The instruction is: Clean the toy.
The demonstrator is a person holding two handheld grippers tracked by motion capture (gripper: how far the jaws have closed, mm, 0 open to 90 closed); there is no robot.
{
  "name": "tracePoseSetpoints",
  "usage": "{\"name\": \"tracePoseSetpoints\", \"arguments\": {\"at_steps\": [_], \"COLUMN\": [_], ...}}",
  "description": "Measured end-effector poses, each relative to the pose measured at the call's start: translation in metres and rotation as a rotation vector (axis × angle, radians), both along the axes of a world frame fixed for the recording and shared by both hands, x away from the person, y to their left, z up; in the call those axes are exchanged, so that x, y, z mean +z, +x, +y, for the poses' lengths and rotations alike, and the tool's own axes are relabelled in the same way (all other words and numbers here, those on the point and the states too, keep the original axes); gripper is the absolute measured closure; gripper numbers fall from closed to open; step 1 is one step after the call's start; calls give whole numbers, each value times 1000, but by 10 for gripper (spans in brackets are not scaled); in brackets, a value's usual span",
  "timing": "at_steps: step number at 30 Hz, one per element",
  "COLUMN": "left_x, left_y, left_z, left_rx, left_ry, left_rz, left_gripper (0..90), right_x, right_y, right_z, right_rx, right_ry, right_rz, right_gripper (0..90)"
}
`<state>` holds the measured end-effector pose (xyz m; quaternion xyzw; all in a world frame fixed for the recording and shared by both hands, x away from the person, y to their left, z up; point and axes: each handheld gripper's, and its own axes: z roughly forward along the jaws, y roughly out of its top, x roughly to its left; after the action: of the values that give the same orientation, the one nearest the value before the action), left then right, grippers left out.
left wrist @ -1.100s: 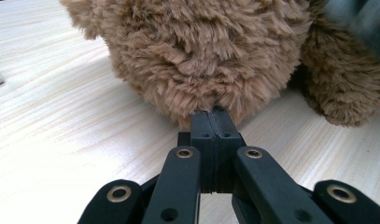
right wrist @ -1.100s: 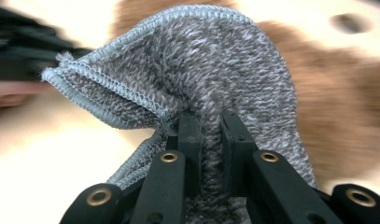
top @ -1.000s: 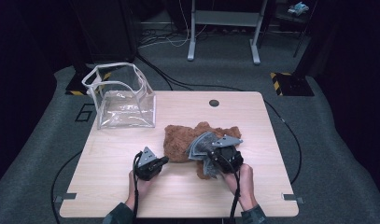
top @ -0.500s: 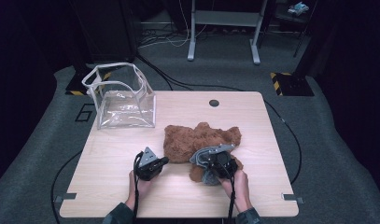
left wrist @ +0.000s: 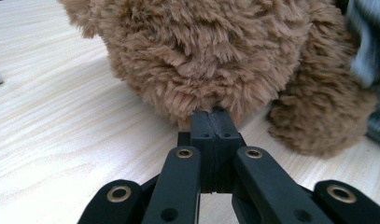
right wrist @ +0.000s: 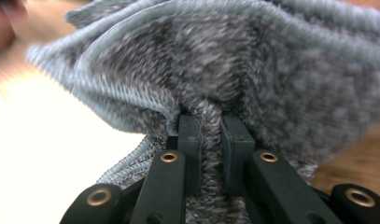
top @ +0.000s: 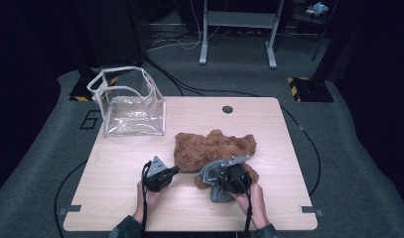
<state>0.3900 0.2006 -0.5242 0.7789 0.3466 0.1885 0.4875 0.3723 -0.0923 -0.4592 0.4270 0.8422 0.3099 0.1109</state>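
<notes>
Where fur covers the left gripper (left wrist: 214,116), its grip is unclear.

A single large figure "6" (top: 92,119) is showing on the grey floor mat (top: 50,148), just left of the worktop (top: 269,129) and beside the near-left corner of the clear bag (top: 132,111); it is drawn in dark outline and is lying partly hidden by the worktop's edge. Nothing else is reading as text: no label, brand or number is showing on the bag, the plush toy, the grey knit cloth or the tongs in either gripper view.
</notes>
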Motion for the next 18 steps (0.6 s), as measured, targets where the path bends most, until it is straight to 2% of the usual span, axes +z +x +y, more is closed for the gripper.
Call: {"name": "tracePoseSetpoints", "arguments": {"at_steps": [1,2,4,5,9,11,13,15,16,18], "left_x": [0,0,0,0,0,0,0,0,0,0], "left_y": [0,0,0,0,0,0,0,0,0,0], "left_z": [0,0,0,0,0,0,0,0,0,0], "left_rx": [0,0,0,0,0,-1,-2,-5,-5,-1], "left_ry": [2,2,2,2,2,2,3,5,5,2], "left_rz": [0,0,0,0,1,1,1,5,5,1], "left_gripper": [899,899,899,899,899,899,899,899,899,899], "right_x": [14,20,28,30,19,8,-2,-9,-9,-18], "right_y": [-3,-4,-4,-2,6,8,7,5,5,0], "right_z": [-6,-9,-10,-9,2,9,17,24,24,33], "right_rx": [-41,-54,-93,-104,-94,-76,-50,-4,-4,56], "right_ry": [20,19,-18,-38,-86,-91,-87,-77,-77,-71], "right_rz": [-52,-83,-130,-132,-114,-84,-51,-37,-37,16], "right_gripper": [806,806,806,806,806,805,805,805,805,805]}}
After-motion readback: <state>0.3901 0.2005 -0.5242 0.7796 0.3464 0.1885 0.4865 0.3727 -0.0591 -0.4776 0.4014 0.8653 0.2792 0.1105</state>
